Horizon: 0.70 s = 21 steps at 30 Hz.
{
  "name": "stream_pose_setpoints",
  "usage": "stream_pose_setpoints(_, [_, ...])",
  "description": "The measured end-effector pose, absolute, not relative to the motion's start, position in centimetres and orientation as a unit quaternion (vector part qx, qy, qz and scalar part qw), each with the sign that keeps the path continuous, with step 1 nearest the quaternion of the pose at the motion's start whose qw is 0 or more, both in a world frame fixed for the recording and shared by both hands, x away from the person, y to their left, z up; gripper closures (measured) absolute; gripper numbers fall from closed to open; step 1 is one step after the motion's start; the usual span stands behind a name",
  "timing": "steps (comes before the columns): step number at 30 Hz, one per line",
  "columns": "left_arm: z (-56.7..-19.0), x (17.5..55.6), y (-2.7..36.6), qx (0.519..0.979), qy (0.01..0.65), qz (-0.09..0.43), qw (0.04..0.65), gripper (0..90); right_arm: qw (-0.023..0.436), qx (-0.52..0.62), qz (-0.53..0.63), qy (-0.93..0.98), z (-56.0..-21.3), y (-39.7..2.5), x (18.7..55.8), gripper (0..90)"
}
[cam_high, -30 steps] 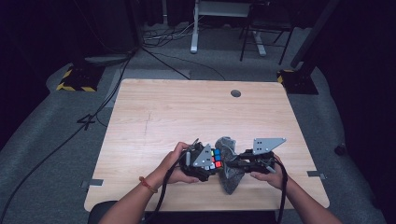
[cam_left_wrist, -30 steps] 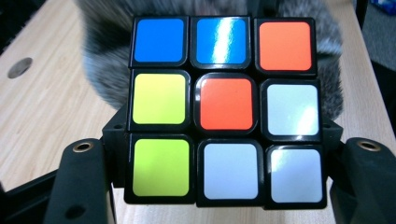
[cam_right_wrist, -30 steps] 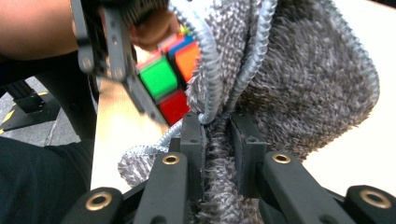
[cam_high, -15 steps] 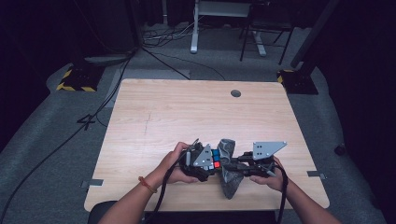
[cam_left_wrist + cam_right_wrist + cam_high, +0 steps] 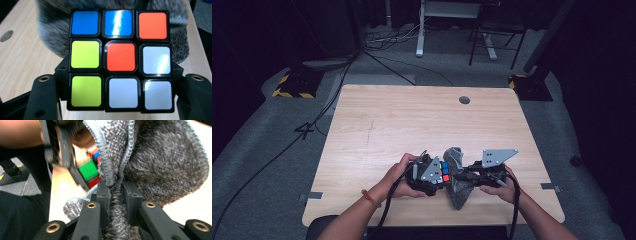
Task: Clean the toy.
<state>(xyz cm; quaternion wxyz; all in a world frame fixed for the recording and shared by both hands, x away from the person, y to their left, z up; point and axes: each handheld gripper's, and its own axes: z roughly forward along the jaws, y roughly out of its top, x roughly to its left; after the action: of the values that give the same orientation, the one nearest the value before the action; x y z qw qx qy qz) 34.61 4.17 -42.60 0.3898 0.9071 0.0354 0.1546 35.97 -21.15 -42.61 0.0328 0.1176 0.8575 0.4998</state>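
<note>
- Desk [image 5: 422,125]: 1, light wood; work sits at its near edge, betw. both hands.
- Pouch [image 5: 456,175]: 1, grey fuzzy, zippered; long axis runs away from the person. Right claw [image 5: 116,192] pinched narrow on its zipper edge, holding the mouth.
- Cube [image 5: 120,60]: 1, colour puzzle, clamped in left claw [image 5: 432,177], just left of pouch, touching the fabric.
- Judgement: next move goes rightward, cube into pouch opening; left claw is the nearer one.
</note>
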Motion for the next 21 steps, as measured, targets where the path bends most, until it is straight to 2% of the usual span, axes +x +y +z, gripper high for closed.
stream_pose_setpoints(11, [-42.4, 35.0, 4.7, 0.907, 0.044, 0.158, 0.389, 33.1, 0.006, 0.109, 0.504, 0.857, -42.8, -21.2, 36.0, 77.7])
stream_pose_setpoints(21, [-43.1, 34.5, 3.6, 0.915, 0.031, 0.15, 0.372, 33.2, 0.041, 0.101, 0.52, 0.847, -41.7, -20.7, 35.1, 77.7])
